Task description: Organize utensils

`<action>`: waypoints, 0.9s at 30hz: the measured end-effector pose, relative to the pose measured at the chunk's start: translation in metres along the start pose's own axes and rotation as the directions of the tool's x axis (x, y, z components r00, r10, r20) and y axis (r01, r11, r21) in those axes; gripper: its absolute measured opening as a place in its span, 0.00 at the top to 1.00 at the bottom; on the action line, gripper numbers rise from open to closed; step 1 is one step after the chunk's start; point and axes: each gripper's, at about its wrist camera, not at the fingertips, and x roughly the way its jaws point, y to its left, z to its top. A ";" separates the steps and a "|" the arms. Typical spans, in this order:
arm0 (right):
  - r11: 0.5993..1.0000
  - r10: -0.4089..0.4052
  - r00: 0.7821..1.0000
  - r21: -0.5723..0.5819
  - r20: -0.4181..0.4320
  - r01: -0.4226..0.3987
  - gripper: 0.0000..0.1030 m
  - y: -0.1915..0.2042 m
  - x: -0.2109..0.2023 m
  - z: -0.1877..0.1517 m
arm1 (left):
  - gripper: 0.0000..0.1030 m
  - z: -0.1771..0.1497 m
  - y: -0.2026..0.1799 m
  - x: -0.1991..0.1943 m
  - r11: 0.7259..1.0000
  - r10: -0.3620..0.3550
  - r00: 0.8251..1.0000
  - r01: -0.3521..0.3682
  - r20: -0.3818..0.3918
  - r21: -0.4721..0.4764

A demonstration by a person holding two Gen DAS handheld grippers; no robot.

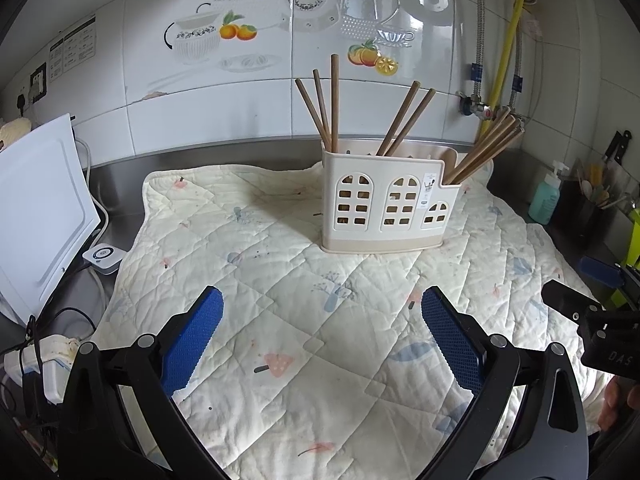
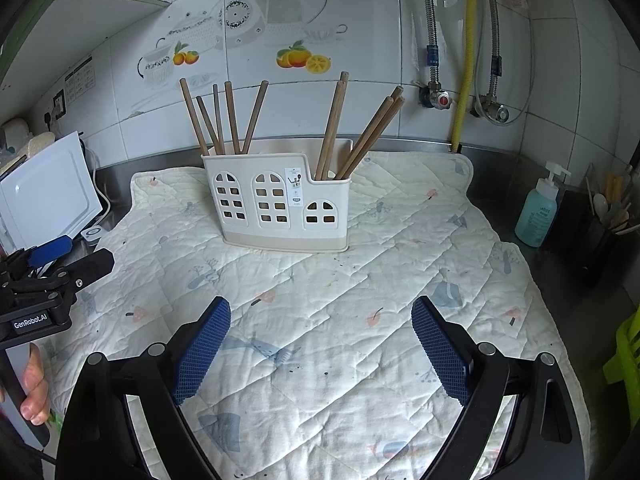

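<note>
Looking through the left wrist view, I see my left gripper [image 1: 322, 328] at the bottom centre of the frame with its blue-padded fingers [image 1: 192, 340] spread wide and nothing between them, hanging over the quilted cloth [image 1: 280, 320] that covers the steel tabletop [image 1: 116, 184]. The cream utensil holder [image 1: 384, 204] with its window-shaped cutouts stands upright on the cloth just right of the frame's centre, well apart from the fingers. Brown wooden chopsticks [image 1: 334, 100] lean out of it in loose bunches: some at the holder's left end, a pair near its middle, and a fan of them in the lower compartment at its right end.

In the right wrist view, my right gripper [image 2: 320, 336] sits at the bottom centre, fingers likewise spread and holding nothing. Here the holder [image 2: 276, 204] is a little left of centre in the upper half, chopsticks [image 2: 232, 116] sticking up from the tall left section and from the low right one. The left gripper's black body shows at this frame's left edge, with the person's fingertips [image 2: 34, 384] wrapped around its handle below it.

A white cutting board [image 2: 48, 188] leans at the left edge, and a teal soap bottle [image 2: 538, 208] with a pump stands on the tabletop at the right, beside the cloth's edge. The tiled wall [image 2: 360, 20] behind carries teapot and fruit decals.
</note>
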 end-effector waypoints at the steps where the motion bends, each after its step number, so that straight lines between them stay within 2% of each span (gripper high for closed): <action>1: 1.000 0.001 1.000 0.000 0.000 -0.001 0.14 0.000 0.000 0.000 | 0.05 0.000 0.000 0.000 1.000 0.002 1.000 -0.002 0.001 0.001; 10: 1.000 0.002 1.000 0.001 -0.002 -0.002 0.14 0.000 0.002 -0.001 | 0.05 0.000 0.002 -0.001 1.000 0.021 1.000 -0.021 0.012 -0.013; 27: 1.000 -0.002 1.000 0.002 -0.005 0.002 0.14 -0.001 0.001 -0.001 | 0.05 -0.001 0.000 0.001 1.000 0.014 1.000 -0.014 -0.001 -0.004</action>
